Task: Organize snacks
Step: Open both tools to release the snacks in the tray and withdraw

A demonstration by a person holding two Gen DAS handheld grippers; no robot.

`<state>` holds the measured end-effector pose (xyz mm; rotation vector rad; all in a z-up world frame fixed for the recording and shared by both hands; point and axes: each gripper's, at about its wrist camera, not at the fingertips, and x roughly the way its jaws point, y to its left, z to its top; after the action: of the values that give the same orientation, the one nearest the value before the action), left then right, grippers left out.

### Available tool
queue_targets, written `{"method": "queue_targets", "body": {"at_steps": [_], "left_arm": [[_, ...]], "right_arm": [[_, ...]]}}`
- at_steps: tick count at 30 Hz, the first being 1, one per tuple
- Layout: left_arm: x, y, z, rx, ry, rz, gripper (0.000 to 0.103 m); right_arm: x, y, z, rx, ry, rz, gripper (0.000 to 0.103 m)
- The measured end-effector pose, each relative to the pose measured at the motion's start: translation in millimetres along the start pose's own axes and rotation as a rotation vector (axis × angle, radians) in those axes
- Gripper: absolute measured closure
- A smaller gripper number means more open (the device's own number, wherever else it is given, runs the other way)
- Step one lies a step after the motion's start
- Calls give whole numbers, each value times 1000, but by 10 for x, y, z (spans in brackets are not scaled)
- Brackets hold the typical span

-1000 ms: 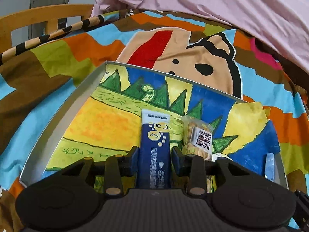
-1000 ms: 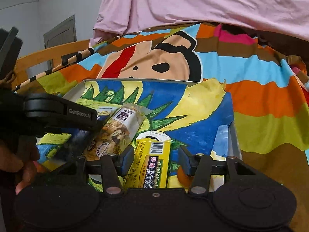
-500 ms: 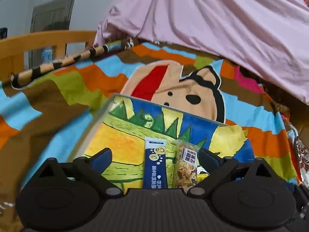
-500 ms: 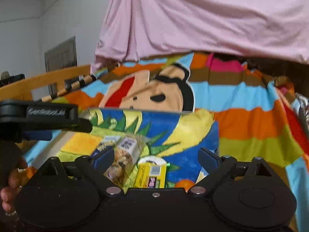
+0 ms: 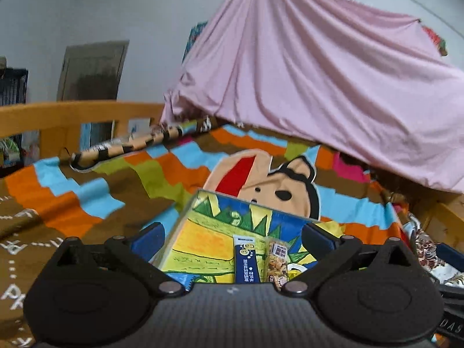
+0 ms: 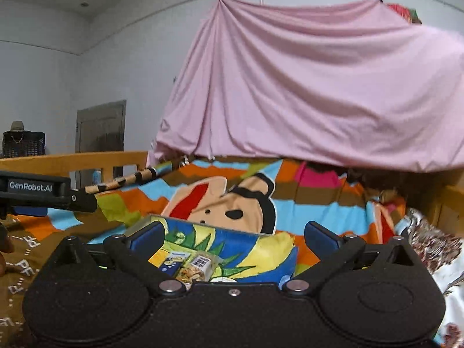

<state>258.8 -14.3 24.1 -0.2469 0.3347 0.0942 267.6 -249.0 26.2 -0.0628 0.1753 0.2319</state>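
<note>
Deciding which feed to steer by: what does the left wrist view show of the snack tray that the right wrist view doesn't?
Left wrist view only: the blue sachet lies full length, clearly beside the nut pack, and the tray's left rim is visible.

Right wrist view only: the left tongs seen from the side, and the tray's yellow right corner.

Both: the tray, the nut pack, the cartoon blanket, the pink sheet, and each view's own tongs open, nothing between them.

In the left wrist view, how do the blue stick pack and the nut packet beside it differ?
The blue stick pack is opaque navy with white print; the nut packet is clear, showing brownish snacks under a white label. The stick pack reaches further up the tray than the nut packet. Both lie flat, side by side, lengthwise, ungripped.
</note>
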Motion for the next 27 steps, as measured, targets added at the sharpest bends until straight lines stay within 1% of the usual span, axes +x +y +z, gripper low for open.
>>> {"method": "queue_targets", "body": {"at_steps": [3,7,10,17,22,27], "left_arm": [[-257,25,-35,15,-37,-5,1],[-539,80,-106,28,-60,-5,1],[-713,141,-160,33,-72,-6,1],[-997,305,-340,20,-64,-7,0],[-1138,384,-473,31,-65,-13,0],[-1248,433,-604,56,-55,-29,0]], "right_arm": [[-252,70,53,-10,-27,-4,1],[-566,168,84,-19,-52,-24,1],[-789,220,62,-16,-54,-41,1],[-1232,250,-53,15,-28,-100,1],[-1430,308,-132,55,9,-131,1],[-1532,442,-219,41,52,-136,1]]}}
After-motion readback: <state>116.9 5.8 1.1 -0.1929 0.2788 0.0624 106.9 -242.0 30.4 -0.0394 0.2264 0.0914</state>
